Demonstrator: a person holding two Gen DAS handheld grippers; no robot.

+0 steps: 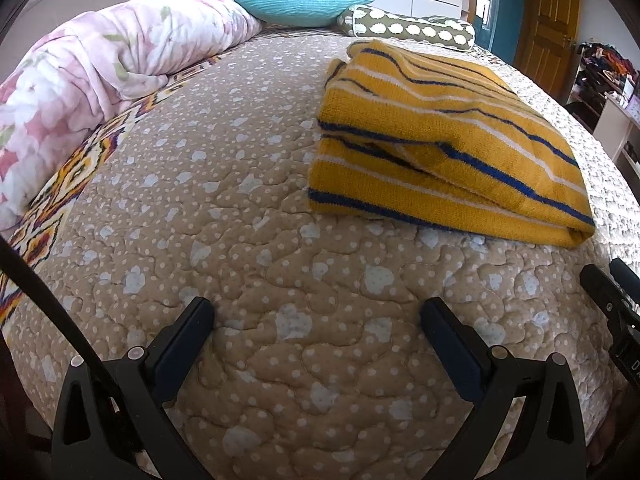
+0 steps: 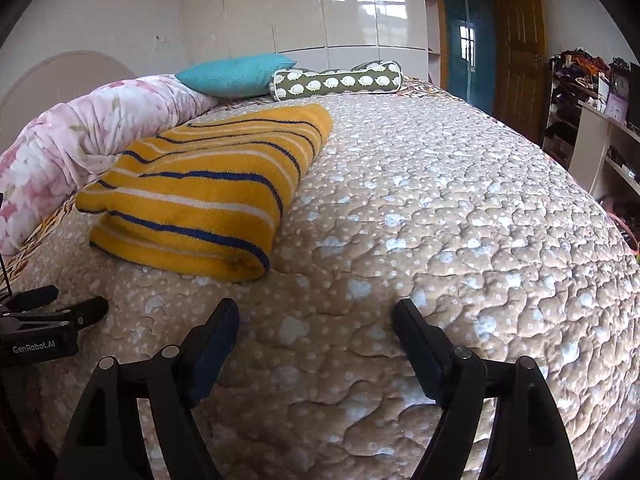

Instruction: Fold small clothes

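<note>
The yellow striped garment (image 1: 448, 136) is seen lying folded into a thick, compact bundle on the quilted bedspread (image 1: 256, 264), so the folding step is judged to be complete or very nearly so. At least 2 layers are shown at its near edge, with 1 inner flap slightly exposed there. Nothing else awaiting folding is shown in either view.

Taken from left to right in the left wrist view, the rolled floral duvet (image 1: 104, 68) is placed at 10 o'clock, the teal pillow (image 1: 300, 2) at 12 o'clock, and the garment at 1 to 2 o'clock. The left gripper (image 1: 316, 316) is held with its jaws wide apart and nothing between them; it is kept over bare bedspread, well apart from the garment, which lies ahead and to the right of it. The tip of the other tool is caught at 4 o'clock.

In the right wrist view, the garment (image 2: 208, 188) is found at 10 to 11 o'clock, with the patterned bolster (image 2: 336, 80) beyond it at 12 o'clock. The right gripper (image 2: 316, 320) is likewise spread wide and empty, near the bundle's closest corner but not touching it.

If a further move is wanted, it is judged to call for only 1 thing: the exposed flap being tucked or the bundle pressed flat, with the jaws brought in low from the near edge so the layers are not dragged apart.
</note>
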